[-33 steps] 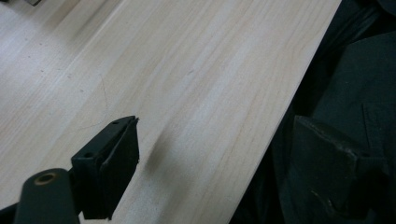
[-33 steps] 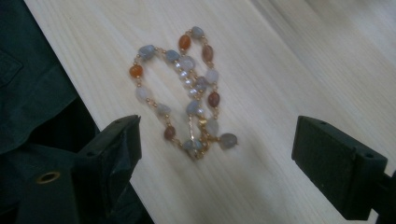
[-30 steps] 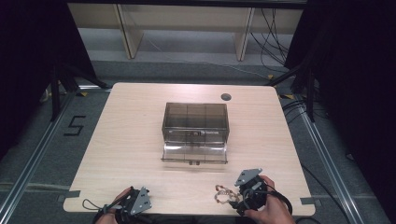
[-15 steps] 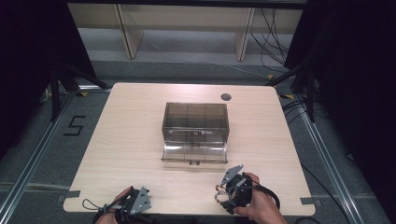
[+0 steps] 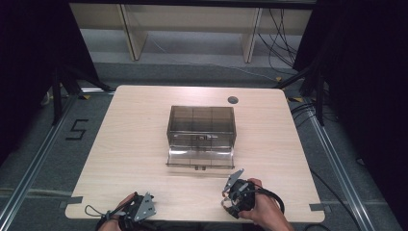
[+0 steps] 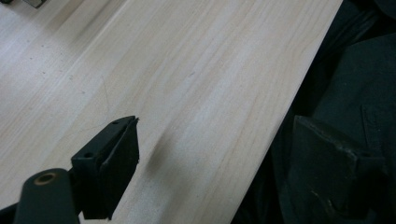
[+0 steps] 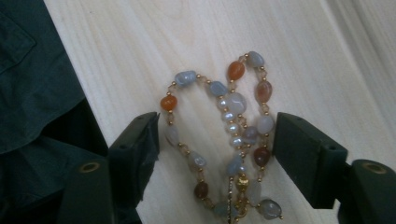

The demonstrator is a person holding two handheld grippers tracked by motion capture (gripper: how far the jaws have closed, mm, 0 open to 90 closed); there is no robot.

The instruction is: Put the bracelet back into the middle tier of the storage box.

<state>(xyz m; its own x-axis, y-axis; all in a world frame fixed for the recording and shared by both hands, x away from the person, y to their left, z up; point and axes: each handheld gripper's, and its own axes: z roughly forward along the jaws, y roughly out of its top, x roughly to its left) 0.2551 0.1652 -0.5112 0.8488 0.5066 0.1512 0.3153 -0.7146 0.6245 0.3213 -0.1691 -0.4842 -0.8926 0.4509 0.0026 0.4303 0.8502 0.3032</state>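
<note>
Left to right. The left hand-held gripper (image 5: 139,211) rests at the near edge of the surface (image 5: 144,144), where it was a second ago; in the left gripper view its jaws stand spread with nothing between them, one over the pale wood, the other beyond the edge against dark cloth. Ahead of both hands, mid-surface, stands the smoky box (image 5: 202,126) with its front flap dropped toward the person. The right hand-held gripper (image 5: 231,195) has slid leftward along the near edge since the earlier frames and now stands over the bracelet (image 7: 224,140). Its jaws have just been closing: they flank the beaded loop, which lies flat on the wood between them, with a gap at the left jaw and the beads close beside or touching the right one, so no pinch is made yet. This reads as the start of a pickup, the box being the likely goal. Hard to make out: in the high view the bracelet is largely covered by the gripper and hand; in the right gripper view the clasp end is cut off at the bottom, and whether the right pad touches the beads cannot be told.
</note>
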